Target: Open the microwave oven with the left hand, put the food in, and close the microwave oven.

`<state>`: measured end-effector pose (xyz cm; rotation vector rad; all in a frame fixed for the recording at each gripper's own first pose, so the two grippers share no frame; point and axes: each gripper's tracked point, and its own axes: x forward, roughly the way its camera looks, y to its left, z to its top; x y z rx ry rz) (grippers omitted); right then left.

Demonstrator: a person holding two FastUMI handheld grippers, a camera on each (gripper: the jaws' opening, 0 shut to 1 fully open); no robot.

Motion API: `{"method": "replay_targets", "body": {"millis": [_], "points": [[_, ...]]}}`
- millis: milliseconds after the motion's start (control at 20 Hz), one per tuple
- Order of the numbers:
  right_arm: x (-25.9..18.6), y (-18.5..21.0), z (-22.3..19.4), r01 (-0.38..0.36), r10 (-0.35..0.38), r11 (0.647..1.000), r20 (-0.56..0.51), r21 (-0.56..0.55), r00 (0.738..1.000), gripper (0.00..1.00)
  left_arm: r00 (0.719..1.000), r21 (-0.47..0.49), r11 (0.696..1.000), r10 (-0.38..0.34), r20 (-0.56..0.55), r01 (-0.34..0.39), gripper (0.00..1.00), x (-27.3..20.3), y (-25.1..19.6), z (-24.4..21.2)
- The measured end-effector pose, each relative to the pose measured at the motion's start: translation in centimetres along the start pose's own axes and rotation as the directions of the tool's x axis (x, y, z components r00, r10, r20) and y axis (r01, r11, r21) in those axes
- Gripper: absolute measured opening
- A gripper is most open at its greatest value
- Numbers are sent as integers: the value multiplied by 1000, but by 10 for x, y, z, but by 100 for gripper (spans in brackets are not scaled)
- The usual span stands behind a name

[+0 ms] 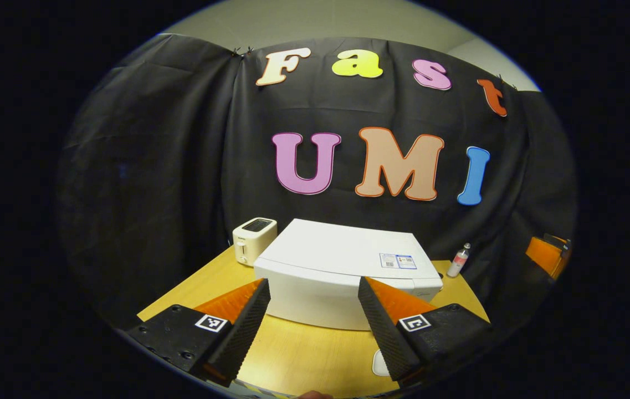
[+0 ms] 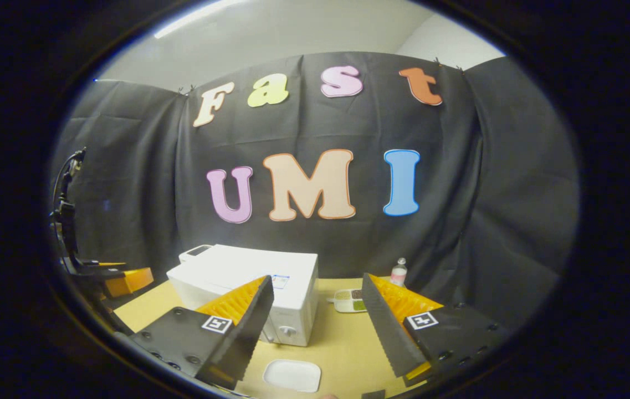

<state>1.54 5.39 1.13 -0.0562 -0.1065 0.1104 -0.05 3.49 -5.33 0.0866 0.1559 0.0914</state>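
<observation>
The wooden table (image 1: 303,354) carried everything, and the white microwave oven (image 1: 342,271) sat near the middle of it, door closed, a small label on its top toward its right side. In the left gripper view my left gripper (image 1: 312,327) hung in front of the microwave, its two fingers spread well apart and holding nothing, the microwave's front showing between them. In the right gripper view my right gripper (image 2: 317,332) was likewise spread wide and empty, off the microwave's right front corner, with my other gripper (image 2: 121,280) visible far to the microwave's left. A white toaster (image 1: 254,239) stood just beside the microwave's left rear corner. A white rectangular dish (image 2: 292,375) lay on the table in front of the microwave, nearest me. The food tray (image 2: 351,300), with green and pale contents, rested to the right of the microwave, apart from it. Behind that tray stood a small clear bottle (image 2: 398,272), right of the microwave near the cloth wall.
</observation>
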Motion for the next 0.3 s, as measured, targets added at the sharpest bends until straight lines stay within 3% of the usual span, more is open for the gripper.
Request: {"method": "replay_targets", "body": {"millis": [300], "points": [[1,-23,2,-2,2,1000,7,-8,1000,92,1000,18,1000,-8,-12,8,97,-3,-26,-8]]}}
